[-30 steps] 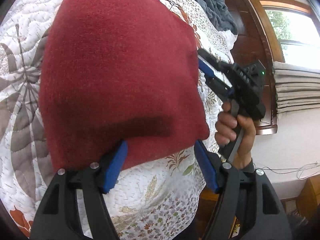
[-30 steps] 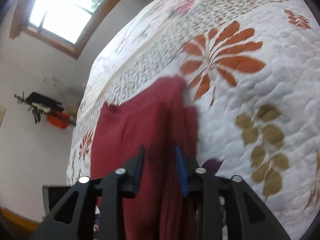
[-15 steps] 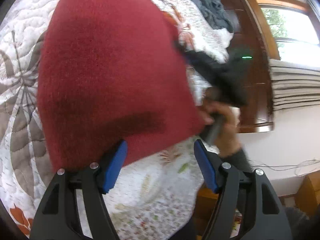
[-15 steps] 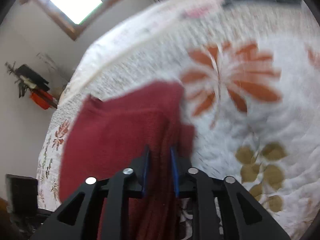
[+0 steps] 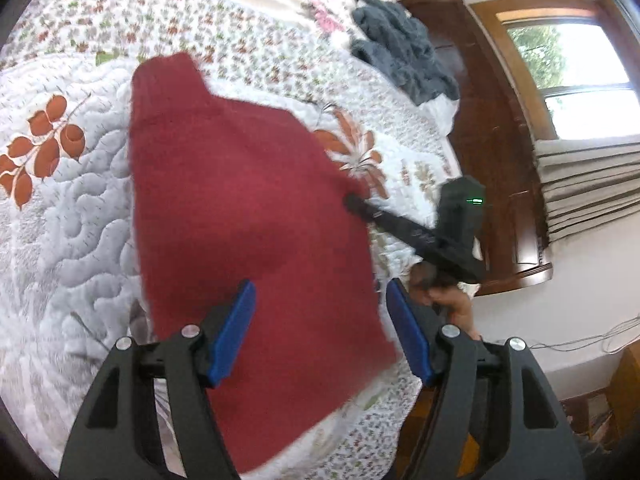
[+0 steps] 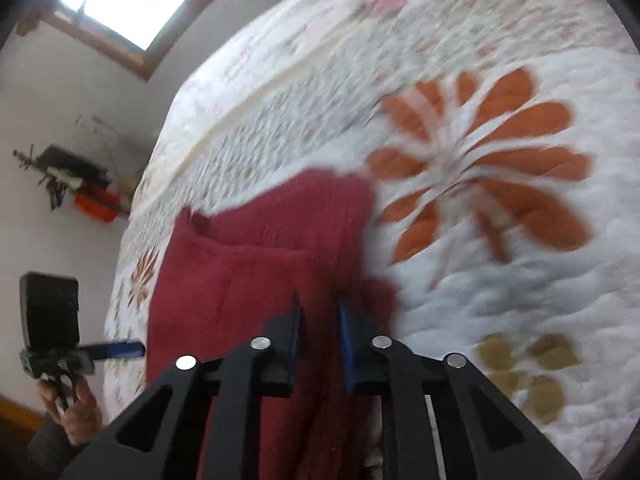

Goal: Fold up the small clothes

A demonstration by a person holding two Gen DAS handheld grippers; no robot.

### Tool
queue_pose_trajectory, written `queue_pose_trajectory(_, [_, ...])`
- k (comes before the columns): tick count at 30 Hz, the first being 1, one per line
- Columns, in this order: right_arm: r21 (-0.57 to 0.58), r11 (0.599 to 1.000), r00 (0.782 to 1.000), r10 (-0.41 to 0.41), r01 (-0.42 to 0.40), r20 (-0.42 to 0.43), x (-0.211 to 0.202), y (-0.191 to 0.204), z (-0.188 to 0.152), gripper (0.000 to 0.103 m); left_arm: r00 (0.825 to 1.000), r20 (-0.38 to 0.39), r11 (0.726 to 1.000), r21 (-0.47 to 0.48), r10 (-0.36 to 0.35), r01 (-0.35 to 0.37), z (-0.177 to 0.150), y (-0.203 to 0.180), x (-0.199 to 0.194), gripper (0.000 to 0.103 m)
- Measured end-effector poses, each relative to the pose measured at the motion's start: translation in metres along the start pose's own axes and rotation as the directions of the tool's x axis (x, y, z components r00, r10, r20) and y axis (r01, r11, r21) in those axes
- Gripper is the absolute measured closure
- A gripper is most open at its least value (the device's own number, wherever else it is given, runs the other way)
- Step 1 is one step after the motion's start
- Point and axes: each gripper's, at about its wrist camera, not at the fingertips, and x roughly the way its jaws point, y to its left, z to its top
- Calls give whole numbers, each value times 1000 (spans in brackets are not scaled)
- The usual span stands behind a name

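Quilted floral bedspread (image 5: 72,216) under our red knit garment (image 5: 240,208) | grey clothes (image 5: 400,56) beyond it, near window (image 5: 576,80) | right gripper (image 6: 318,316) pinched garment | left gripper (image 5: 320,320) jaws spread.

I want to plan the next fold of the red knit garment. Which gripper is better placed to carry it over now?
Probably the right gripper: its jaws are shut on the red knit garment's edge, on the quilt. The left gripper is open, holding nothing.

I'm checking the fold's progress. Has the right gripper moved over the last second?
Yes. The right gripper, away from the red garment earlier, now grips its edge by the headboard side.
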Motion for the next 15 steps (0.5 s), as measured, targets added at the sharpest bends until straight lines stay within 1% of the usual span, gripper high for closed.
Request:
queue_pose_trajectory(1, [36,999,1000,-11,11,25,0,-11,-2,91,1000,-10,1000,-7,-3,3,0,5,7,39])
queue_pose_trajectory(2, [65,998,1000,3,-4,18,0,-18,-6,91,1000,-15,1000,-14,0,0,0,8,12,39])
queue_pose_trajectory(3, [79,996,1000,31,-30,-3,6,-20,-10,89,1000,-15,1000,-21,7,-7,0,11,15,39])
queue_pose_trajectory(5, [66,997,999,42,-42,-5,6,-16,-11,82,1000,-8,1000,-28,5,-5,0,14,14,39])
queue_pose_trajectory(7, [83,995,998,56,-56,4,-6,-8,-10,71,1000,4,999,-36,-1,1,-1,13,7,39])
queue_pose_trajectory(8, [84,995,998,53,-55,20,-15,-7,-9,71,1000,16,1000,-26,-9,9,-3,8,0,38])
queue_pose_trajectory(9, [69,996,998,51,-54,40,-28,0,-13,70,1000,23,1000,-6,-22,22,-6,3,-5,38])
queue_pose_trajectory(10, [41,997,996,67,-69,53,-39,8,-20,70,999,24,999,12,-37,37,-9,-3,-9,38])
queue_pose_trajectory(11, [15,996,995,87,-87,53,-46,16,-26,70,999,18,998,28,-51,50,-13,-8,-10,38])
queue_pose_trajectory(12, [-14,994,994,106,-105,39,-50,24,-33,71,999,7,998,38,-43,43,-15,-10,-7,38])
queue_pose_trajectory(13, [-51,992,993,116,-116,-2,-47,34,-43,73,1000,-7,999,46,-18,18,-16,-11,-2,38])
queue_pose_trajectory(14, [-88,991,994,96,-100,-45,-39,40,-50,74,999,-26,999,40,32,-31,-17,-6,7,39])
queue_pose_trajectory(15, [-125,991,996,44,-53,-75,-30,43,-57,82,998,-41,998,28,56,-55,-16,-1,14,39])
